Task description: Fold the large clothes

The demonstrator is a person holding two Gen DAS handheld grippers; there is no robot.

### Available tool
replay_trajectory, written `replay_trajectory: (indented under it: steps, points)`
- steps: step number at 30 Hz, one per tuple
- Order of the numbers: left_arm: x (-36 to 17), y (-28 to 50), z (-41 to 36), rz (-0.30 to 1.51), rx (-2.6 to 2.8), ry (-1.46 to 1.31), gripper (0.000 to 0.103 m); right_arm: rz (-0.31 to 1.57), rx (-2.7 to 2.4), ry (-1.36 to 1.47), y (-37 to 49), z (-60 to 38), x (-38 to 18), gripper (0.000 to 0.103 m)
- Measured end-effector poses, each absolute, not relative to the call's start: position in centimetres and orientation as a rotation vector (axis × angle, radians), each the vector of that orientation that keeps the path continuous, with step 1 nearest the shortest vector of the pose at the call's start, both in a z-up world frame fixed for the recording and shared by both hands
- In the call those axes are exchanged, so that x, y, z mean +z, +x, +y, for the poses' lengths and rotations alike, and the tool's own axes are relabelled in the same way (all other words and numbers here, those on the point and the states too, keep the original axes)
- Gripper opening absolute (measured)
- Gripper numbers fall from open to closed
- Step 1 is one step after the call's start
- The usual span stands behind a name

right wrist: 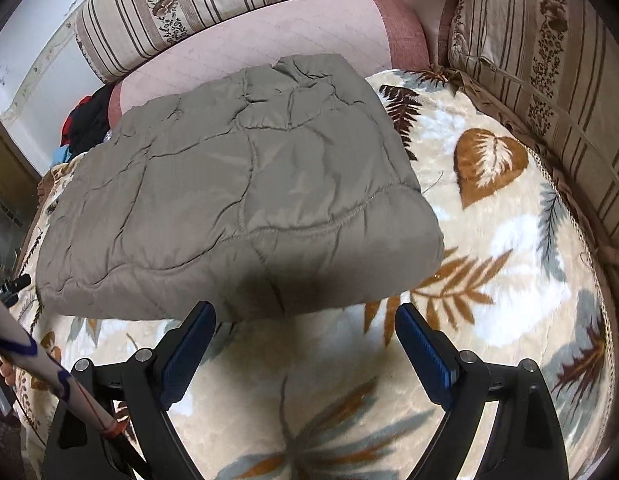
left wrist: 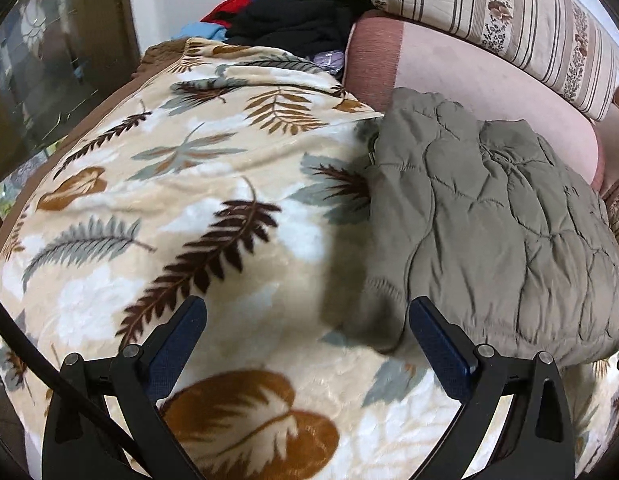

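Note:
An olive-grey quilted jacket (left wrist: 485, 216) lies folded into a rough rectangle on a leaf-print blanket (left wrist: 181, 184). In the right wrist view the jacket (right wrist: 245, 196) fills the middle, its near edge just beyond my fingers. My left gripper (left wrist: 307, 316) is open and empty, hovering over the blanket at the jacket's near left corner. My right gripper (right wrist: 305, 316) is open and empty, just in front of the jacket's near edge.
A pink cushion (left wrist: 469, 76) and striped floral sofa cushions (right wrist: 549, 92) border the blanket. A pile of black, red and blue clothes (left wrist: 293, 20) lies at the far end. A glass door (left wrist: 41, 64) is on the left.

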State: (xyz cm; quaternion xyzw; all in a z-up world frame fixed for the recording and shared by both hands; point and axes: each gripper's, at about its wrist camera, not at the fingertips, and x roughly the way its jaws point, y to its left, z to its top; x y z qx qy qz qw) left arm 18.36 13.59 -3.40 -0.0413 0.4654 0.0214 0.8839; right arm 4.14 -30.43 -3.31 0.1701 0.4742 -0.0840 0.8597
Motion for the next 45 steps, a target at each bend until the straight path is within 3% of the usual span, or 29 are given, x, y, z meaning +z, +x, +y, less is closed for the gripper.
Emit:
replay_trajectory:
  steps: [22, 45]
  points:
    - [0.5, 7.7, 7.6, 0.897, -0.005, 0.034, 0.102, 0.946, -0.103, 0.148, 2.1, -22.1, -0.6, 0.094]
    - [-1.2, 6.8, 6.1, 0.961, -0.022, 0.101, 0.102, 0.985, -0.134, 0.171, 1.5, -22.1, -2.3, 0.094]
